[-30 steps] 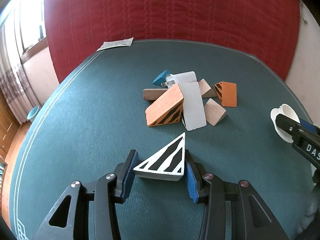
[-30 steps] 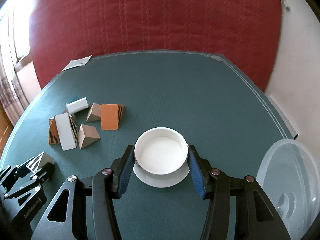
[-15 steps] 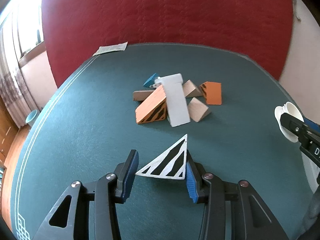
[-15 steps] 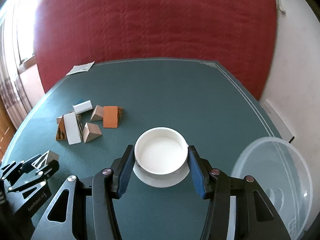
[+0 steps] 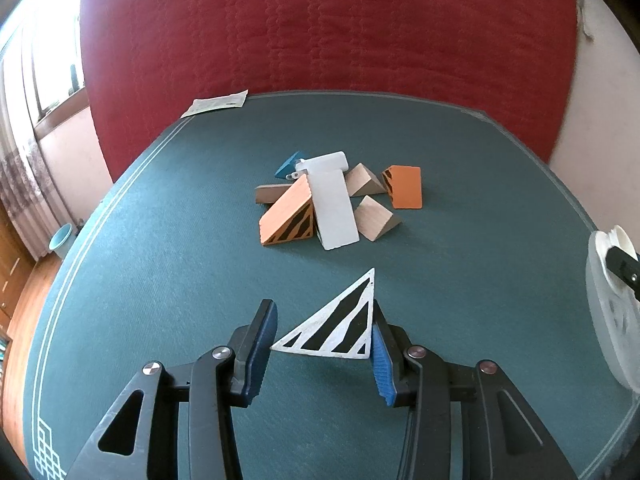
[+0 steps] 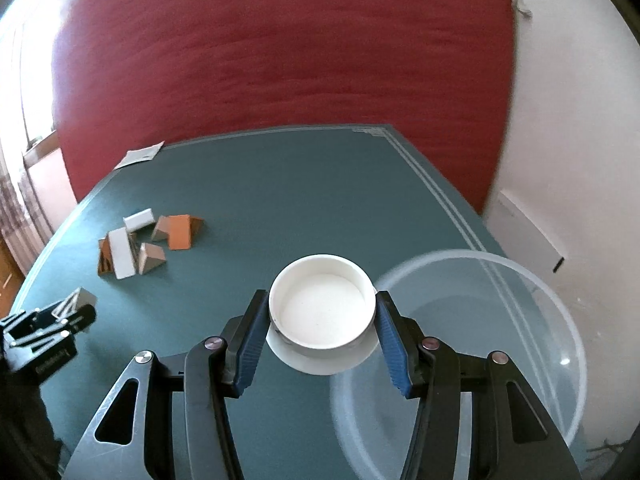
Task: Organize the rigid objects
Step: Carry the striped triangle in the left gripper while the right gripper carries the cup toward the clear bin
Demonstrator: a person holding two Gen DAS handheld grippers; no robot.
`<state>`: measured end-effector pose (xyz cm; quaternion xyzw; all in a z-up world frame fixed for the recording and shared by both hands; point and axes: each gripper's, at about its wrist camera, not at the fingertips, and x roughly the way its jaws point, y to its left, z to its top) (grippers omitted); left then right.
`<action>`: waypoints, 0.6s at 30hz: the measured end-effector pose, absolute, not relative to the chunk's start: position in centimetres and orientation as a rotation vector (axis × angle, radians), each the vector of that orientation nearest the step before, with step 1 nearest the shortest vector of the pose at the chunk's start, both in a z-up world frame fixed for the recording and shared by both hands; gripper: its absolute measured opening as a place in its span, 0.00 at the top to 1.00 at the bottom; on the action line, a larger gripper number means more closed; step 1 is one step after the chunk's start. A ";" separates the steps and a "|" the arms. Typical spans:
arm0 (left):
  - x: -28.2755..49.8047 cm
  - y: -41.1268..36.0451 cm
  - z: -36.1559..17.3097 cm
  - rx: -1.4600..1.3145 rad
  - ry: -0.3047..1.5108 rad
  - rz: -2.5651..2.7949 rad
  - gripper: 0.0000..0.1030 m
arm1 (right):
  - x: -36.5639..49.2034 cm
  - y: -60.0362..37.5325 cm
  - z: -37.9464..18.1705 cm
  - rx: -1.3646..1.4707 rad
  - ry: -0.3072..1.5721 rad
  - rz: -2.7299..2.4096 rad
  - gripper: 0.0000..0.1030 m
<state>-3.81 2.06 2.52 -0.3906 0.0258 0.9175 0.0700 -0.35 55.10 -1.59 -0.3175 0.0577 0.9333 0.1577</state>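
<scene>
My left gripper (image 5: 322,346) is shut on a white wedge block with black stripes (image 5: 336,328) and holds it above the green table (image 5: 160,264). My right gripper (image 6: 322,328) is shut on a white round bowl (image 6: 322,308) and holds it in the air beside the rim of a clear plastic tub (image 6: 480,344). A pile of wedge blocks (image 5: 332,200) lies mid-table: orange striped, white and plain wood ones. The pile also shows in the right wrist view (image 6: 140,244), with the left gripper (image 6: 52,320) at the lower left.
A sheet of paper (image 5: 216,104) lies at the table's far left corner. A red quilted backdrop (image 5: 320,28) stands behind the table. The right gripper with its bowl (image 5: 612,248) shows at the right edge of the left wrist view.
Both grippers have risen with their loads. The right gripper has carried the bowl to the right, toward the clear tub. The block pile has not moved.
</scene>
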 end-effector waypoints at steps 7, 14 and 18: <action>-3.0 3.8 3.1 -1.150 0.108 2.747 0.55 | 1.8 57.7 -2.1 -0.901 0.206 2.613 0.48; -1.7 7.4 4.0 -1.101 0.190 2.716 0.55 | 4.1 60.0 -3.0 -0.902 0.219 2.558 0.48; -1.0 9.5 4.6 -1.069 0.236 2.694 0.55 | 5.6 61.9 -3.5 -0.898 0.242 2.519 0.48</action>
